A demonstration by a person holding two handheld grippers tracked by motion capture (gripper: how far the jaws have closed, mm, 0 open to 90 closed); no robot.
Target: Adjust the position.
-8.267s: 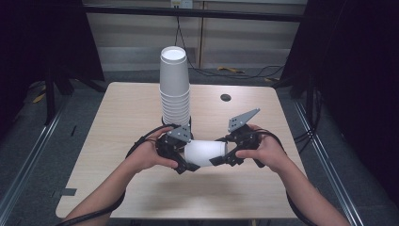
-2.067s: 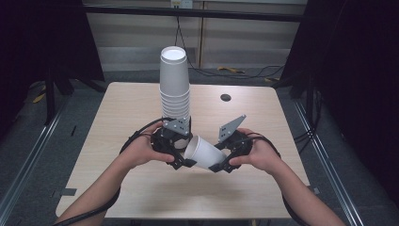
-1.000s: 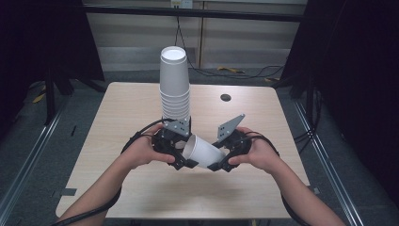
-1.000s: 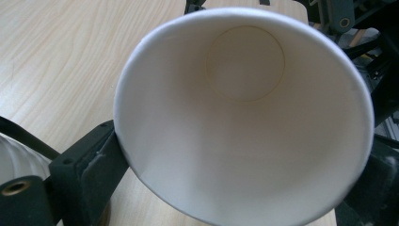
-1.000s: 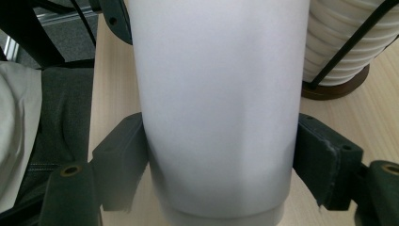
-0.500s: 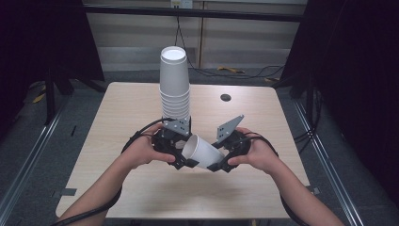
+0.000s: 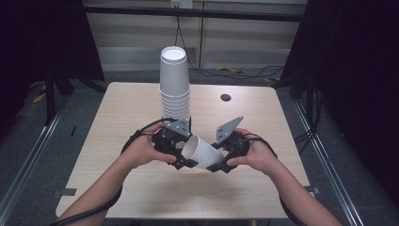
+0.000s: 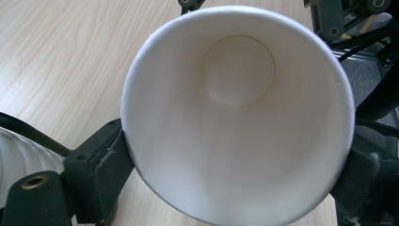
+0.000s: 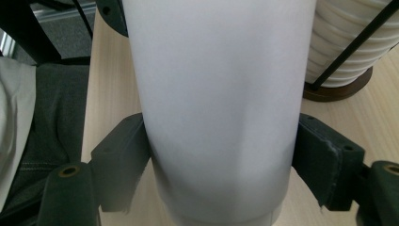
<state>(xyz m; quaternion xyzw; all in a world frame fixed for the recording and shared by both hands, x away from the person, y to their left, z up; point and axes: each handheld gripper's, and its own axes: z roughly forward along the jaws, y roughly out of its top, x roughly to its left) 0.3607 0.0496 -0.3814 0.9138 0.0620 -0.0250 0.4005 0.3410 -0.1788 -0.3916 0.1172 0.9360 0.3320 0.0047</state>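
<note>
A: From the high view, a smooth white tapered paper cup (image 7: 200, 151) lies tilted between both tools above the pale wood-grain table (image 7: 263, 197), just in front of the tall stack of ribbed white paper cups (image 7: 174, 87). The left gripper (image 7: 181, 157) has just been closing its jaws on the cup's rim end; the right gripper (image 7: 220, 163) holds the base end.

B: In the left gripper view, black pads sit against both sides of the thin round rim, clamped on it. I'd squeeze lightly, since that wall would buckle.

A: The right gripper view shows matte foam-faced pads (image 9: 124, 160) pinching the slick narrow body. Pull straight along the cup's axis, without twisting.
</note>
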